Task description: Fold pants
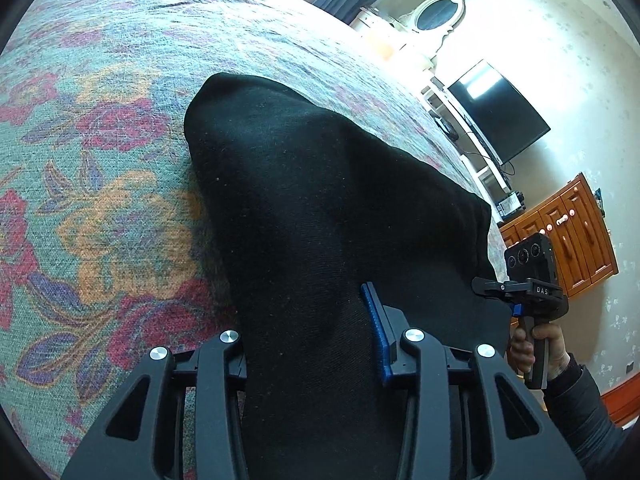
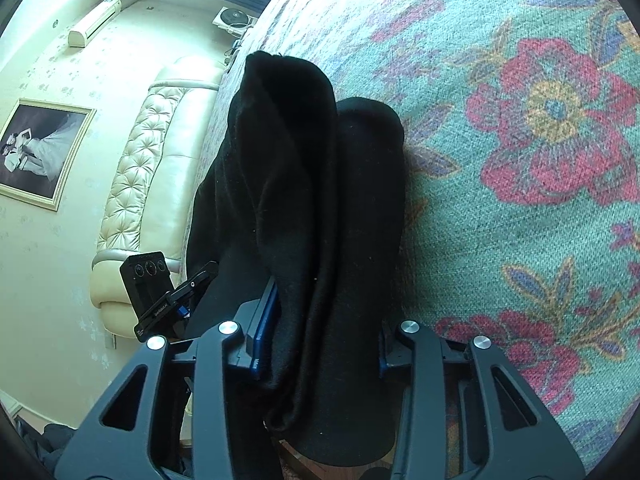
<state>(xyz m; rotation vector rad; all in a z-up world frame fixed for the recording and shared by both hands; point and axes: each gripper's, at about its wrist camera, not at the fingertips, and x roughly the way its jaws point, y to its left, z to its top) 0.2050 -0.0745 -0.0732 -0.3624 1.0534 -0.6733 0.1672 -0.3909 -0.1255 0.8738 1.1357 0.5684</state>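
Black pants (image 1: 320, 200) lie on a bed with a floral cover (image 1: 100, 140). My left gripper (image 1: 312, 340) is shut on the pants fabric, which runs between its blue-padded fingers (image 1: 378, 340). In the right wrist view the pants (image 2: 304, 184) show as two thick folded layers side by side. My right gripper (image 2: 320, 344) is shut on that bundle. The right gripper also shows in the left wrist view (image 1: 520, 288), at the pants' right edge. The left gripper's body appears in the right wrist view (image 2: 160, 300), at the pants' left edge.
The floral cover (image 2: 520, 160) spreads wide around the pants. A padded cream headboard (image 2: 152, 168) and a framed photo (image 2: 36, 152) stand beyond the bed. A TV (image 1: 500, 120) and a wooden cabinet (image 1: 568, 232) are by the wall.
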